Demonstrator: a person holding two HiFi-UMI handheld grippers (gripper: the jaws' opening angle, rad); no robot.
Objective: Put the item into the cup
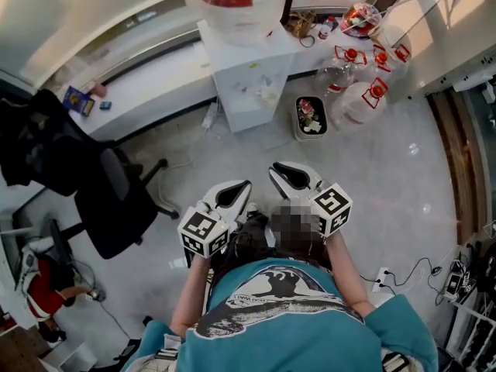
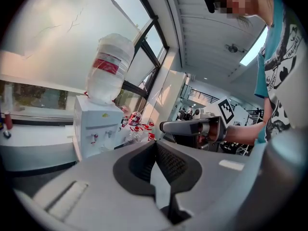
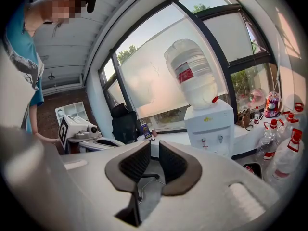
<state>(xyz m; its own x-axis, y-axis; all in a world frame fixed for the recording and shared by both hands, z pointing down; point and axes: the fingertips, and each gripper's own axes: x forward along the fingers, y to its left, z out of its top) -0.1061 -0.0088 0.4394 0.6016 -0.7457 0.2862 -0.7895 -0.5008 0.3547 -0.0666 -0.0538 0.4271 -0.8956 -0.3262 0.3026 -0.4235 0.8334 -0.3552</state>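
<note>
Jaws of the left gripper (image 2: 155, 147) meet at their tips with nothing between them, while the right gripper (image 3: 154, 149) has its pads a narrow slit apart, also with nothing in the gap. Both are held out side by side in front of the person's teal shirt (image 1: 294, 308), above a pale floor (image 1: 387, 177). Ahead stands a white water dispenser (image 1: 248, 76), with clear red-capped bottles (image 1: 364, 91) and a small bin (image 1: 311, 118) just beside it and a black office chair (image 1: 116, 200) off to the left. Which of the small things on the counter (image 1: 155, 84) might be the item or the cup, I cannot tell.
</note>
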